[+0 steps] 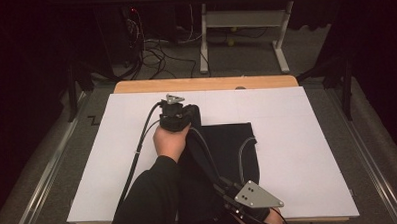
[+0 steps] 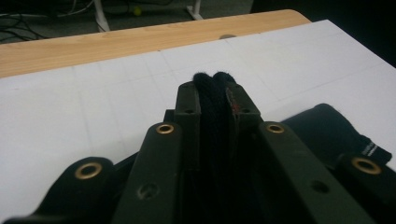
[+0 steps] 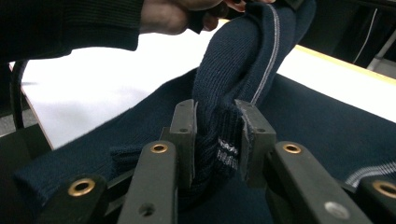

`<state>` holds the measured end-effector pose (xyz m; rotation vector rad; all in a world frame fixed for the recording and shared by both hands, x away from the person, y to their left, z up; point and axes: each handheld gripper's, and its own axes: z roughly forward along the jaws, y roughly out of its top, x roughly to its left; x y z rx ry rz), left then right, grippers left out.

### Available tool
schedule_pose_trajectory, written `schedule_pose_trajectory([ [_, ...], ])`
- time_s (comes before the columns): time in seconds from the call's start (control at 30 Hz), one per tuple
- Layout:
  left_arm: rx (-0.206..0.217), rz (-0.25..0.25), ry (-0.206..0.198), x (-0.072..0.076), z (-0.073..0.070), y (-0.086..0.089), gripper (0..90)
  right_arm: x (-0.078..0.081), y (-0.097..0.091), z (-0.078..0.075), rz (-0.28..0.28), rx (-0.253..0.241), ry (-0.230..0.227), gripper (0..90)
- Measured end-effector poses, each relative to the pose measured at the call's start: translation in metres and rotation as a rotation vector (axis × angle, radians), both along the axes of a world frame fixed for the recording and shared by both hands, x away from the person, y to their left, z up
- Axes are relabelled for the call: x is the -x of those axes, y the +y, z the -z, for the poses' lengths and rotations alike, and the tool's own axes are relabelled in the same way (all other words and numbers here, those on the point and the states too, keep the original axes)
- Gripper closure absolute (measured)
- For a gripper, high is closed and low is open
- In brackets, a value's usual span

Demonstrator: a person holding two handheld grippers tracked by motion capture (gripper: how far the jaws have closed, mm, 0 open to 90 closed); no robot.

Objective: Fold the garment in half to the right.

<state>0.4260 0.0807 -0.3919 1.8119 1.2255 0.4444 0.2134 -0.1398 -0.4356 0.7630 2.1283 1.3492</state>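
Observation:
A dark navy knitted garment (image 1: 235, 145) lies on the white sheet (image 1: 297, 138). One sleeve (image 3: 243, 60), with a pale stripe, is lifted and stretched between the two grippers. My left gripper (image 1: 182, 111) is at the garment's far left corner and is shut on a fold of dark fabric (image 2: 215, 86) that stands up between its jaws. At the near edge, my right gripper (image 1: 223, 185) is shut on the ribbed sleeve end (image 3: 217, 135). In the right gripper view, the left hand (image 3: 170, 16) appears at the top above the garment's body (image 3: 322, 121).
The white sheet covers a wooden table whose far edge (image 1: 205, 84) is bare. Behind it stand a desk frame (image 1: 204, 42) and floor cables (image 1: 154, 53). Metal rails run along both sides. Another part of the garment (image 2: 327, 123) lies right of the left jaws.

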Motion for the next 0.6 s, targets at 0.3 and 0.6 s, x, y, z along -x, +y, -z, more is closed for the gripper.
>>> schedule_pose_trajectory([
  [0.3, -0.005, 0.040, 0.030, -0.003, 0.013, -0.031, 73.9, 0.008, -0.023, 0.007, 0.030, 0.015, 0.018, 71.5],
  [0.6, 0.001, 0.062, 0.038, -0.003, 0.019, -0.047, 73.8, 0.012, -0.038, 0.013, 0.061, 0.028, 0.040, 70.9],
])
